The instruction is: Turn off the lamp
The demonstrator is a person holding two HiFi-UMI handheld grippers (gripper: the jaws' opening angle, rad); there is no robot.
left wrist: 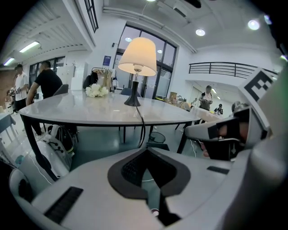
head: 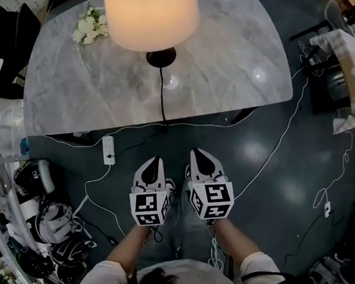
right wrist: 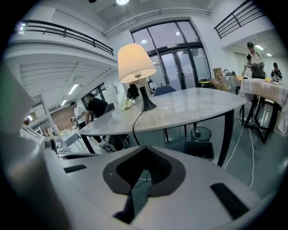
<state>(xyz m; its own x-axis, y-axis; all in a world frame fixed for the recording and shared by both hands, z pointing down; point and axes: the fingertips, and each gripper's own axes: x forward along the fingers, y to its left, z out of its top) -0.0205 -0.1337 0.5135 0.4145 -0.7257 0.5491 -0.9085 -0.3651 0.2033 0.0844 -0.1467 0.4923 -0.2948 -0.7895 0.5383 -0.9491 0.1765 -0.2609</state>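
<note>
The left gripper [head: 156, 162] has its jaws closed together and nothing is between them. The right gripper [head: 200, 155] is the same, closed and empty. The two are side by side over the dark floor [head: 272, 176], in front of the table [head: 244, 70] and apart from its edge. The lamp [head: 150, 10] stands on the table and its shade glows. Its black cord [head: 163, 100] runs from the base over the table edge. A white power strip [head: 109, 149] lies on the floor nearby. White flowers [head: 92, 24] are on the table beside the lamp.
</note>
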